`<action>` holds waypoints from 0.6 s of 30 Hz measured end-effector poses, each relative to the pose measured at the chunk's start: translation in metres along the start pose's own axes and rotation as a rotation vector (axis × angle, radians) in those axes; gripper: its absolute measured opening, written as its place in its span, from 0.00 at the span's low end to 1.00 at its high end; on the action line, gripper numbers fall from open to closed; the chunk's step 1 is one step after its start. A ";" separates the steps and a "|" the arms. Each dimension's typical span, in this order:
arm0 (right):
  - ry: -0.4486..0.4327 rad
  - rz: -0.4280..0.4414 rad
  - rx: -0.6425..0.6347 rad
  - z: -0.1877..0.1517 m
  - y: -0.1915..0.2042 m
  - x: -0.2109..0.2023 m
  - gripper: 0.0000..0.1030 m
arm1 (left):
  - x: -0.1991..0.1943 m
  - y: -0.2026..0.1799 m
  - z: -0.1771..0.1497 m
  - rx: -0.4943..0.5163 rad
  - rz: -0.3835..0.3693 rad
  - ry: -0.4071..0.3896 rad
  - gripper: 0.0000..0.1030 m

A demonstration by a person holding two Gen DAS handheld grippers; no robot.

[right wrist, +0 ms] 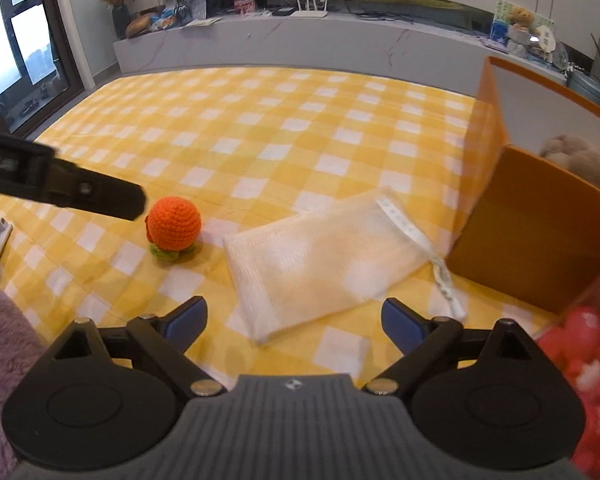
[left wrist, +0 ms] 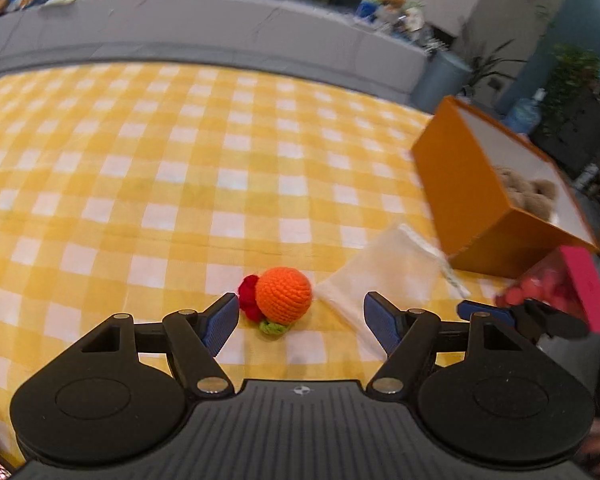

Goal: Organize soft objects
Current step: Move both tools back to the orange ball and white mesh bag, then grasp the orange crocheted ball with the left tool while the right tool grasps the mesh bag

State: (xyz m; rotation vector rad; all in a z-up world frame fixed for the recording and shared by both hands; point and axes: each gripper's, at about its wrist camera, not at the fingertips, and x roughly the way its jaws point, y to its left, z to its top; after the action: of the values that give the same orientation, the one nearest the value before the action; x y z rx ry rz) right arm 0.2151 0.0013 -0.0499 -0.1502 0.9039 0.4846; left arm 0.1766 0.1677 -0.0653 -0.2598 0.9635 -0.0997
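Resting on the yellow checked cloth (left wrist: 140, 160), the crocheted orange ball (left wrist: 284, 295) shows tight stitches, a red knitted bit at its left and a green one underneath. Right of the ball lies a white mesh pouch (right wrist: 320, 256) with a tape-like drawstring, and beyond the pouch stands the orange box (left wrist: 472, 200), open-topped, with a tan plush toy (left wrist: 528, 194) inside. The left gripper (left wrist: 300, 320) has its jaws spread wide and empty, the ball just ahead, nearer the left fingertip. The right gripper (right wrist: 294, 318) is likewise wide and empty, just before the pouch.
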 end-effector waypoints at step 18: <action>-0.026 0.013 0.019 0.009 -0.010 0.046 0.87 | 0.036 0.009 0.001 -0.087 0.041 0.067 0.50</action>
State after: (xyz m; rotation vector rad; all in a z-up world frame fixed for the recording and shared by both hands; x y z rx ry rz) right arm 0.2503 0.0107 -0.0815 -0.1207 0.8847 0.4885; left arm 0.1978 0.1695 -0.0960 -0.3181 1.0405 -0.0291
